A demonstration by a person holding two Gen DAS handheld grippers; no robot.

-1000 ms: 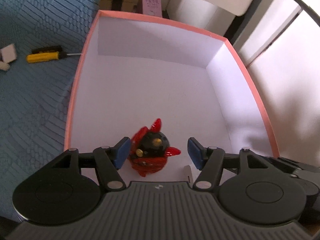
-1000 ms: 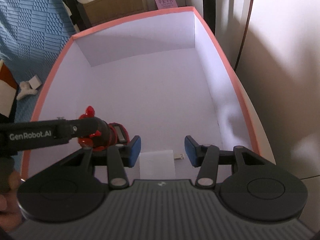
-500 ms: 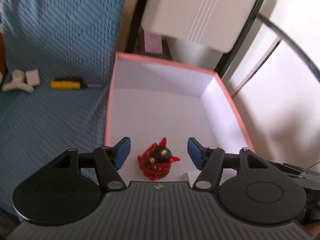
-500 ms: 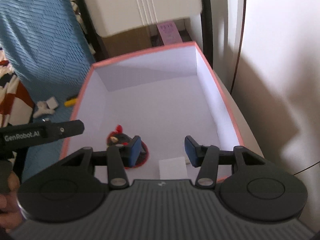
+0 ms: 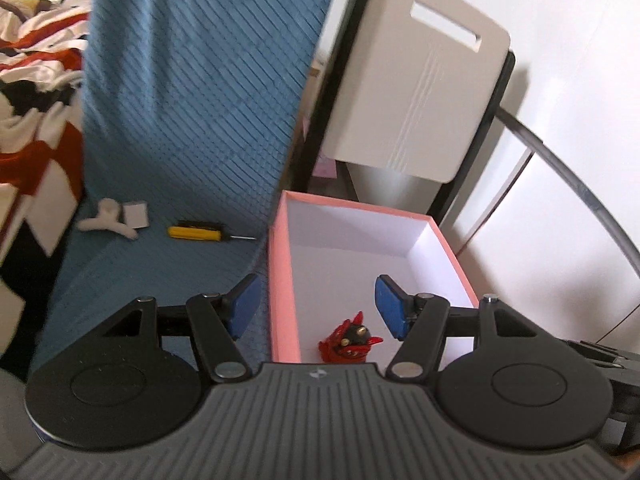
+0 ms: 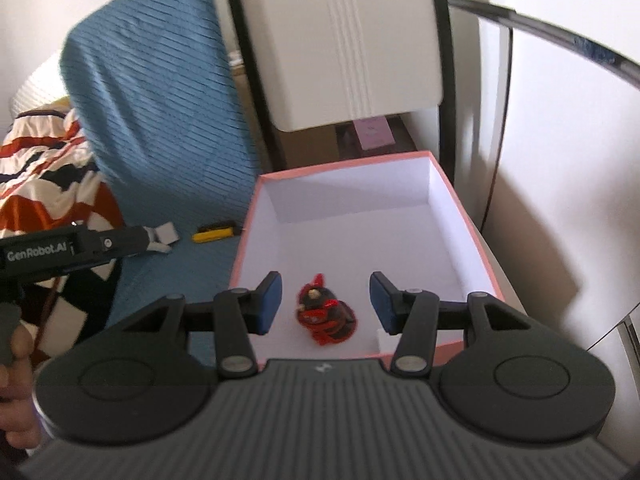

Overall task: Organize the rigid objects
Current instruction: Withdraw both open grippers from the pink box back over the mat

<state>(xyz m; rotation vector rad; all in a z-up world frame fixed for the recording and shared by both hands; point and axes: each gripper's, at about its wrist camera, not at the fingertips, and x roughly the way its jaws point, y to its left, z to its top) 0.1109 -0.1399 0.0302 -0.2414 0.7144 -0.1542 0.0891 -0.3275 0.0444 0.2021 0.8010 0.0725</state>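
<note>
A red and black toy figure [image 5: 348, 342] [image 6: 324, 312] lies on the white floor of a pink-rimmed box [image 5: 282, 280] [image 6: 242, 248], near its front wall. My left gripper [image 5: 317, 306] hangs above the box's left rim, open and holding nothing. High over the toy, my right gripper [image 6: 325, 302] is also open and holds nothing. A white card [image 6: 380, 338] lies in the box's front right corner. A yellow screwdriver [image 5: 196, 233] [image 6: 214, 233] rests on the blue cloth left of the box.
A white clip-like piece [image 5: 106, 222] and a small white square [image 5: 136, 216] lie on the blue cloth [image 5: 180, 120]. A white chair back [image 5: 412, 92] stands behind the box. Patterned bedding [image 6: 44, 168] lies at far left. The left gripper's black body [image 6: 60, 250] and a hand [image 6: 16, 360] show there.
Both grippers have risen and drawn back from the box, still open. The toy stays on the box floor. The chair backs and more of the blue cloth have come into view.
</note>
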